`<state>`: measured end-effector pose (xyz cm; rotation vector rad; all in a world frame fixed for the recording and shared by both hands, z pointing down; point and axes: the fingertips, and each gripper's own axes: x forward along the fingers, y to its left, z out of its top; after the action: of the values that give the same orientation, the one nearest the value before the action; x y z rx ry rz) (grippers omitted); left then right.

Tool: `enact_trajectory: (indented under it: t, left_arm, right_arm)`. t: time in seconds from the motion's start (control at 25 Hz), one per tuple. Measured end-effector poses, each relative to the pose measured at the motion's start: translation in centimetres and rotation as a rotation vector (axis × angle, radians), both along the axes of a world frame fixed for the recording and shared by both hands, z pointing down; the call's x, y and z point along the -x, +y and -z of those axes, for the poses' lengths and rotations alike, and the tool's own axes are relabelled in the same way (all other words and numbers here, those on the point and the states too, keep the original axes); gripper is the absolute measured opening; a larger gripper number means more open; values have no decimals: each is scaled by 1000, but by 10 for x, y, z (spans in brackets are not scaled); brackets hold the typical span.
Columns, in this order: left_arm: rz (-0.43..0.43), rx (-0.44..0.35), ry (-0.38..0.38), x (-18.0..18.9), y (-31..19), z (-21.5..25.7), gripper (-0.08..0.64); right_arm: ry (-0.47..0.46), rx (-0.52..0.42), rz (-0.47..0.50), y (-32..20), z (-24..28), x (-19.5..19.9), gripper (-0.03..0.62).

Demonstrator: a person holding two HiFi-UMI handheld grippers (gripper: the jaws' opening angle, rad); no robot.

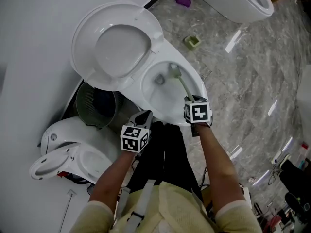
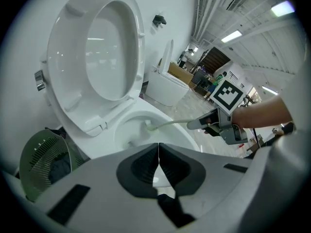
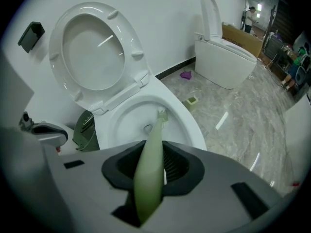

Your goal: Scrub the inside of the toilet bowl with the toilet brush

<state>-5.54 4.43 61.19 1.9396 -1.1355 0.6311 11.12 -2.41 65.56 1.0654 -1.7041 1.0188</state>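
Right gripper (image 3: 154,171) clamped brush (image 3: 150,164), head inside bowl (image 1: 160,93) at frame centre; scrubbing seemingly underway. Left gripper (image 2: 158,166) closed, empty.

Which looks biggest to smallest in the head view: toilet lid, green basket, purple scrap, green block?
1. toilet lid
2. green basket
3. purple scrap and green block: about alike, so unranked.

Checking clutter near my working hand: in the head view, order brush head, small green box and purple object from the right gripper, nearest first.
1. Head of the toilet brush, inside the toilet bowl, just ahead of the right gripper.
2. Small green box, on the floor beyond the bowl.
3. Purple object, farther along the floor.
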Motion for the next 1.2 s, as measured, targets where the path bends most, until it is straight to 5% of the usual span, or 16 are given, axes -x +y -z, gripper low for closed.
enact_trajectory:
  t: [0.68, 1.2]
  left_arm:
    - [-187, 1, 17, -50, 14, 16, 14]
    - [-208, 14, 19, -59, 26, 24, 14]
  right_arm:
    - [103, 29, -28, 72, 21, -64, 106]
    - [173, 131, 22, 133, 30, -85, 106]
